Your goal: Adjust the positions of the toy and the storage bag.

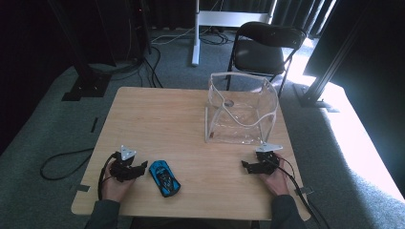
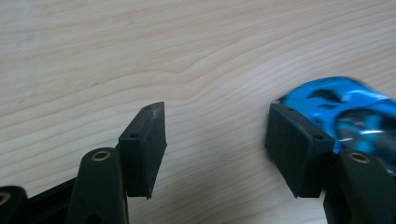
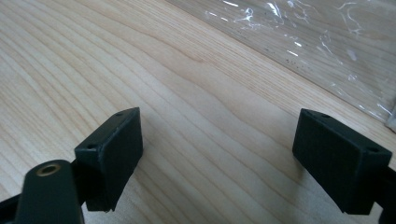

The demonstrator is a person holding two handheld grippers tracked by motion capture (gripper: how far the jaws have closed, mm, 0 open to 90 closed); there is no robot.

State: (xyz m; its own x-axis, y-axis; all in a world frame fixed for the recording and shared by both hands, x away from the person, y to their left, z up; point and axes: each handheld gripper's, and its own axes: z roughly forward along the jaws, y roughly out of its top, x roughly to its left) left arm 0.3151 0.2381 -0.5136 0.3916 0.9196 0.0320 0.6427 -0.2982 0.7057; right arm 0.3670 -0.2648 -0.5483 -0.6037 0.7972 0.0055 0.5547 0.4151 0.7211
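A blue toy car lies on the wooden table near the front edge. My left gripper rests just left of it, open, with bare wood between its jaws. In the left gripper view the car sits behind the right-hand finger, outside the gap of the gripper. My right gripper rests open at the front right, close to a clear plastic bag with a white rim. The right gripper view has the gripper over bare wood and the bag's edge at top right.
A black folding chair stands beyond the table's far edge, behind the bag. A white stand leg and black cables lie on the carpet. A person's hands hold both grippers at the front edge.
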